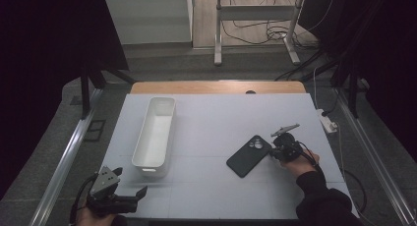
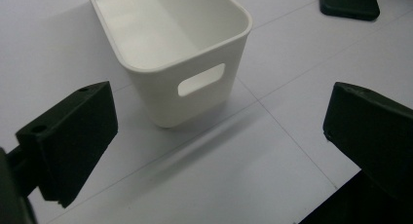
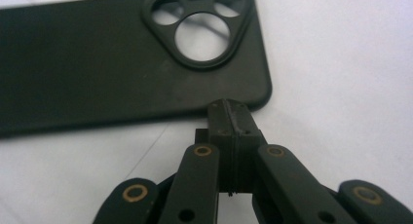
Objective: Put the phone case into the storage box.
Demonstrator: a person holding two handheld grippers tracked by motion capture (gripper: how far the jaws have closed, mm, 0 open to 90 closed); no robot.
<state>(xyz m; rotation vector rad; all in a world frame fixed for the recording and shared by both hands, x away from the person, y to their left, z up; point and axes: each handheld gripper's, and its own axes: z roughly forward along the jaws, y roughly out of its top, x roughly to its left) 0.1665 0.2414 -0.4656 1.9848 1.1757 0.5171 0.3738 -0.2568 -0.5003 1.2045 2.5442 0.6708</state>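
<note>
A black phone case (image 1: pixel 248 156) lies flat on the white table top, right of centre, with its camera cut-outs toward the far right. My right gripper (image 1: pixel 272 154) is at the case's camera end. In the right gripper view its jaws (image 3: pixel 230 118) are pressed together with nothing visible between them, and their tips meet the case (image 3: pixel 97 63) at its near edge, close to a corner. A long white bin (image 1: pixel 152 168) stands left of centre and is empty. My left gripper (image 1: pixel 130 183) rests at the near left corner, open. Its jaws (image 2: pixel 221 131) are spread wide toward the bin's handle end (image 2: pixel 160 100).
A wooden table edge (image 1: pixel 216 87) runs behind the white surface. A white power strip (image 1: pixel 328 123) lies off the right side. Metal rails (image 1: pixel 64 162) flank the table. The far corner of the case (image 2: pixel 348 2) also shows beyond the bin in the left gripper view.
</note>
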